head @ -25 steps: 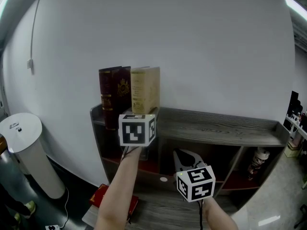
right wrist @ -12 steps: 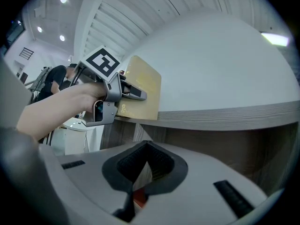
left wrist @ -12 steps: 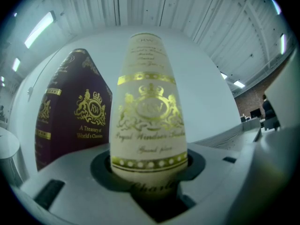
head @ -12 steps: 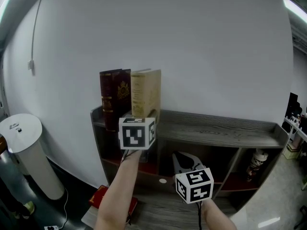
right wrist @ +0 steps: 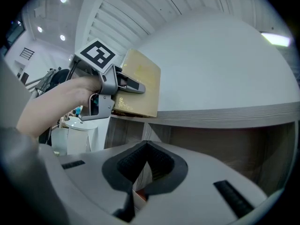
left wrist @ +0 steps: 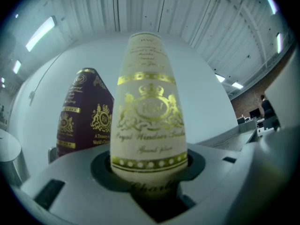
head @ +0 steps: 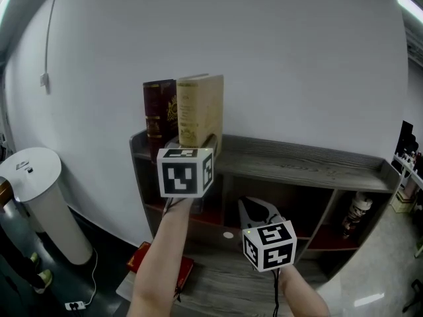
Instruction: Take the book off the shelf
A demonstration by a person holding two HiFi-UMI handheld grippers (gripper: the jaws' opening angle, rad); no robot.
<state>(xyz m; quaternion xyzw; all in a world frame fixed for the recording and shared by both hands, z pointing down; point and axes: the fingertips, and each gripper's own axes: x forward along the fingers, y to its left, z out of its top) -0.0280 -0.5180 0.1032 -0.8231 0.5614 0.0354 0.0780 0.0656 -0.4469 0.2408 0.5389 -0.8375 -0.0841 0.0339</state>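
Note:
A beige book with gold print [head: 198,107] stands on the left end of the grey wooden shelf [head: 297,167], beside a maroon book [head: 158,107]. My left gripper [head: 195,144] is shut on the beige book's lower spine. In the left gripper view the beige book [left wrist: 150,111] fills the gap between the jaws, with the maroon book [left wrist: 84,116] to its left. From the right gripper view the beige book [right wrist: 138,90] looks slightly tilted, with its base just above the shelf top. My right gripper [head: 258,213] hangs lower, in front of the shelf's middle compartment, shut and empty.
A white cylinder [head: 39,197] stands on the floor at the left. A red book [head: 155,263] lies low by the shelf's left foot. A bottle [head: 357,216] sits in the right lower compartment. The white wall is right behind the books.
The left gripper's jaws have closed onto the beige book, which now sits a little higher than the maroon one. The right gripper has hardly moved.

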